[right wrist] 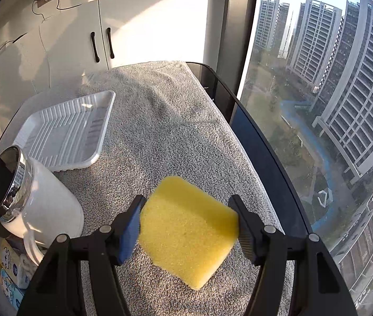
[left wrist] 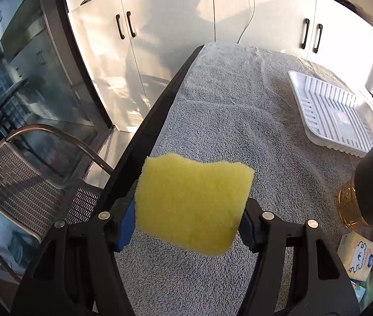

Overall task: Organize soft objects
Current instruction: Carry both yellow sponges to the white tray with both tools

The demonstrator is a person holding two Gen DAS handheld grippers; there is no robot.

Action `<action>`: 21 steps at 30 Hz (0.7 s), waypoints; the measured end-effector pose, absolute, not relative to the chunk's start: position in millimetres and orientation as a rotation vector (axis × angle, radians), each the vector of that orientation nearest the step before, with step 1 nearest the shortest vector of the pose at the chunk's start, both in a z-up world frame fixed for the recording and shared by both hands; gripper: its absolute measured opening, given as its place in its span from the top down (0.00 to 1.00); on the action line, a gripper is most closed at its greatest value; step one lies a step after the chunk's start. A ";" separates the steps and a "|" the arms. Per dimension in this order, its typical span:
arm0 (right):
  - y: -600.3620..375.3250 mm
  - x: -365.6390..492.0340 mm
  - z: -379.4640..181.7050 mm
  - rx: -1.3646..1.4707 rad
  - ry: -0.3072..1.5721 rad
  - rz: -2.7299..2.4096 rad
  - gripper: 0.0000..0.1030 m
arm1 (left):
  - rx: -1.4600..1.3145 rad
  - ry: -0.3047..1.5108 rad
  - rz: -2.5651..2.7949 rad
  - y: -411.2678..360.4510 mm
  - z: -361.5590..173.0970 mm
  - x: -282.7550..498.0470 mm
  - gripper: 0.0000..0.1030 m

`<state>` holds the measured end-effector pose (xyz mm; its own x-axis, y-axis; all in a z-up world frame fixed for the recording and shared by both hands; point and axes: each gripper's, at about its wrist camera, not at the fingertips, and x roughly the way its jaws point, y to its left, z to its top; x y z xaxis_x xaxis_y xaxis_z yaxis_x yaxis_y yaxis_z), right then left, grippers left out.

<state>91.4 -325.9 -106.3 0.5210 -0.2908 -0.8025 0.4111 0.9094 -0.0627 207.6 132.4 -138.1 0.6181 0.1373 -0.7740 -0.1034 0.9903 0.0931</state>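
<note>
Grey towel (right wrist: 165,121) over black table (right wrist: 260,142)

Showing as porous, matt yellow foam: the sponge (left wrist: 191,205) in the left wrist view and the thicker sponge block (right wrist: 189,233) in the right. Looking like matt black plastic with dull metal rivets: the left gripper (left wrist: 186,223) and right gripper (right wrist: 189,233), their fingers (right wrist: 131,226) carrying ribbed blue pads. Lying looped, rough and grey: the terry towel (right wrist: 160,137). Gleaming as ribbed, glossy white plastic: the tray (right wrist: 65,131). Shining smooth and white with a chromed metal rim: the mug (right wrist: 44,208). Reading, possibly, as amber glass under a dark matt lid: the jar (left wrist: 368,192), sitting blurred at the edge. Glinting black and glossy: the table (right wrist: 252,131) rim.
</note>
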 end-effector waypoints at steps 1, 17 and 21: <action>-327.1 96.6 -104.7 0.136 0.928 -0.420 0.35 | 0.047 0.890 0.141 131.5 -138.0 212.9 0.40; -324.0 196.8 -100.3 0.030 0.912 -0.373 0.35 | 0.098 0.882 0.080 99.5 -134.9 310.8 0.40; -316.6 224.8 -105.9 -0.009 0.926 -0.346 0.35 | 0.134 0.886 0.042 77.1 -137.0 329.8 0.40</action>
